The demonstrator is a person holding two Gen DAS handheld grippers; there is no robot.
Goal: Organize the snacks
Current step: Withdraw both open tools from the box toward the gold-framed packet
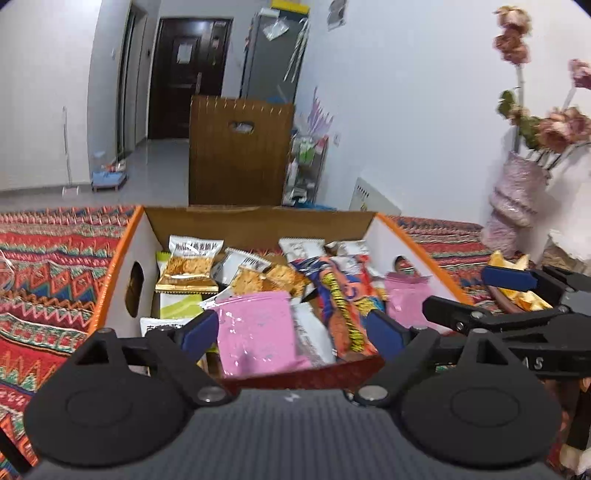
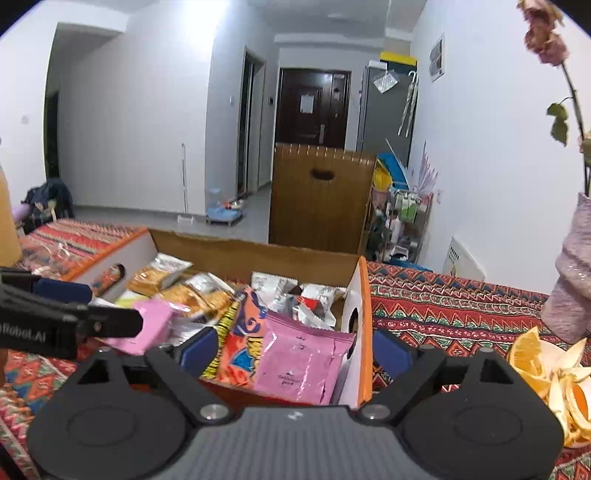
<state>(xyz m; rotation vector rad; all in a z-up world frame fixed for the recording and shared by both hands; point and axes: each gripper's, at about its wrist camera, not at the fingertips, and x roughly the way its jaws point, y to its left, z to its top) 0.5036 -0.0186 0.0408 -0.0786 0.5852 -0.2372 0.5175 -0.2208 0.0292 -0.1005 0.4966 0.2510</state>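
An open cardboard box [image 1: 122, 254] with orange-edged white side walls fills the middle of the frame, packed with loose snacks: a pink pouch [image 1: 258, 332] at lower centre, an orange-and-blue wrapper [image 1: 341, 302] lying beside it, and cracker packets [image 1: 188, 266] leaning at the upper left.

Your landmark is the wooden chair back [image 1: 239, 151], standing beyond the patterned tablecloth [image 1: 51, 266]. Left of it and further back, you see the dark entry door [image 1: 188, 74]. Behind it to the right: grey fridge [image 1: 273, 55], with a cluttered wire rack [image 1: 306, 166] lower down beside the chair. Well right of the chair, a pink vase [image 1: 517, 199] with dried flowers [image 1: 513, 35] sits on the cloth. Orange peels [image 2: 554, 373] lie in front of the vase.
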